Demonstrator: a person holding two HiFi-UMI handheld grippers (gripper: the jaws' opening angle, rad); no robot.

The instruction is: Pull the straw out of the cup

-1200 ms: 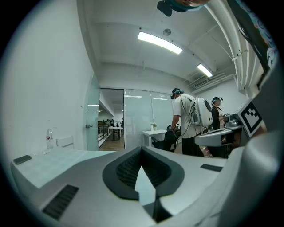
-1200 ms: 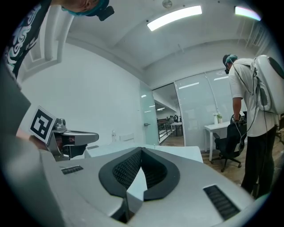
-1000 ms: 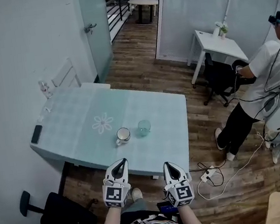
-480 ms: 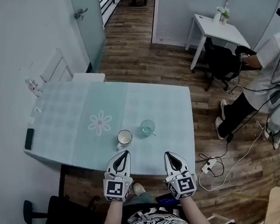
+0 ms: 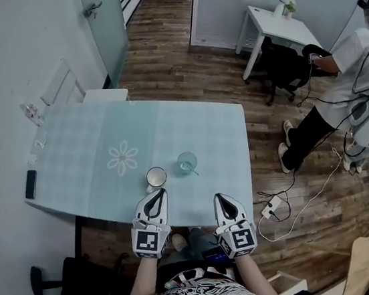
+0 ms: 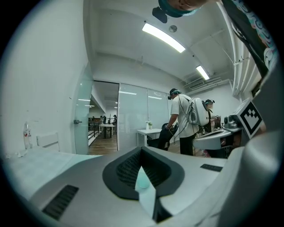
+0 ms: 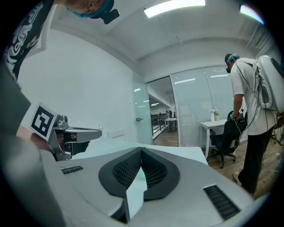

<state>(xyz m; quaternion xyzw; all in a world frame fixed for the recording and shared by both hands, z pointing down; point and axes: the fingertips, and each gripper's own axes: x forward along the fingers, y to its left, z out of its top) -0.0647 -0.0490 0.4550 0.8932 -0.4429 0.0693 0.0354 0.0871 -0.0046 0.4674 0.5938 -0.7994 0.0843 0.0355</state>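
Both grippers hover at the near edge of the table (image 5: 224,138). The left gripper (image 5: 156,196) has its jaws pressed together with nothing between them, just near of the mug (image 5: 155,177). The right gripper (image 5: 220,199) is likewise closed and empty. The cup (image 5: 187,162) stands right of the mug, apart from both grippers, and the straw (image 5: 193,170) is in it.
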